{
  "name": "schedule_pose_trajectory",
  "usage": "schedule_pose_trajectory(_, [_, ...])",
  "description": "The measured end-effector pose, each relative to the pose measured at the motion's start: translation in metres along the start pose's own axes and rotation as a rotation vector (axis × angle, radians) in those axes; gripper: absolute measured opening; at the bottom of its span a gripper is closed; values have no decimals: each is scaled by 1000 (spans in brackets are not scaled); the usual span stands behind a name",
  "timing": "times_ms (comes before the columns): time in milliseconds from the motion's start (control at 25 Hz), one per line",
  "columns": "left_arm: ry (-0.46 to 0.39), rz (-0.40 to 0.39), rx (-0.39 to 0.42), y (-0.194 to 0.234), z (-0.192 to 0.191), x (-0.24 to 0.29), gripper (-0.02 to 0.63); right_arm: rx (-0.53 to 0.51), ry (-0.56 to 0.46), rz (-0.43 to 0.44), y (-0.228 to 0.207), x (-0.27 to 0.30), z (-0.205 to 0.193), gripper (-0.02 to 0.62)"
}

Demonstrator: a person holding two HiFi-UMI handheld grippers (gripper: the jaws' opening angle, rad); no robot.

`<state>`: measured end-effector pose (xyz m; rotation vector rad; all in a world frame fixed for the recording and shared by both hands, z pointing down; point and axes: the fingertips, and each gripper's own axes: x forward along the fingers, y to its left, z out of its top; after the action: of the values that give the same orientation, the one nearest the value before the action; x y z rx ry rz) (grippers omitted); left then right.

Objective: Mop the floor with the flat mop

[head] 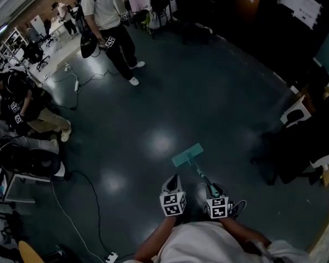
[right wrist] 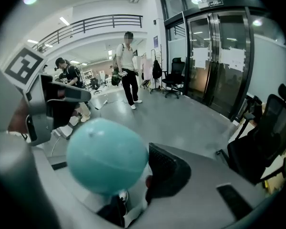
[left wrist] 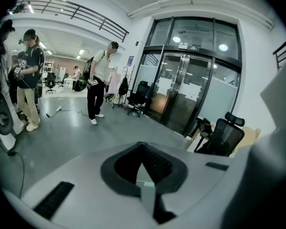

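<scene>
The flat mop's teal head [head: 187, 154] lies flat on the dark floor just ahead of me. Its thin handle [head: 200, 174] slants back to my right gripper [head: 213, 191], which is shut on it near the top. In the right gripper view the handle's round teal end cap [right wrist: 107, 154] fills the space beside the black pad [right wrist: 167, 173] of the right gripper [right wrist: 143, 178]. My left gripper [head: 173, 186] hangs just left of the handle, apart from it. The left gripper [left wrist: 143, 149] has its black pads meeting at the tip with nothing gripped.
A person [head: 107, 15] stands at the far left of the floor, and others sit at the left edge [head: 27, 114]. Cables [head: 71, 84] and a power strip [head: 111, 256] lie on the left floor. Office chairs [head: 296, 147] stand at the right, glass doors [left wrist: 181, 94] beyond.
</scene>
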<state>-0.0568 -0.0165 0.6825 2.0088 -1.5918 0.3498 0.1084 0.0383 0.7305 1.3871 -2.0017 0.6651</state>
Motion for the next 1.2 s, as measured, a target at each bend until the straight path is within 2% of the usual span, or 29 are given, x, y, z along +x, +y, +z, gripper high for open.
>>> schedule_pose_trajectory(200, [13,1,6,2,-6,2,8,-48,-114,9,15,11,4,114])
schedule_pose_trajectory(360, [32,12,-2,10,-7,9,8,-23,-94,19,24,44,19,114])
schedule_pose_trajectory(480, [38,24,4,15,-7,22,8,-8,-66,1,13,92,19,114])
schedule_pose_trajectory(720, [12,62,-10,37,15,37,8,6,-91,-41,-4,187,94,114])
schedule_pose_trajectory(840, [19,77,-13,49,15,30,8,21,-91,-47,-5,214,126,114])
schedule_pose_trajectory(1000, [18,93,-28,67,13,14,8,29,-82,-52,1,212,147,114])
schedule_pose_trajectory(1200, [33,88,-31,65,-2,1,8,20,-39,-41,7,163,118,114])
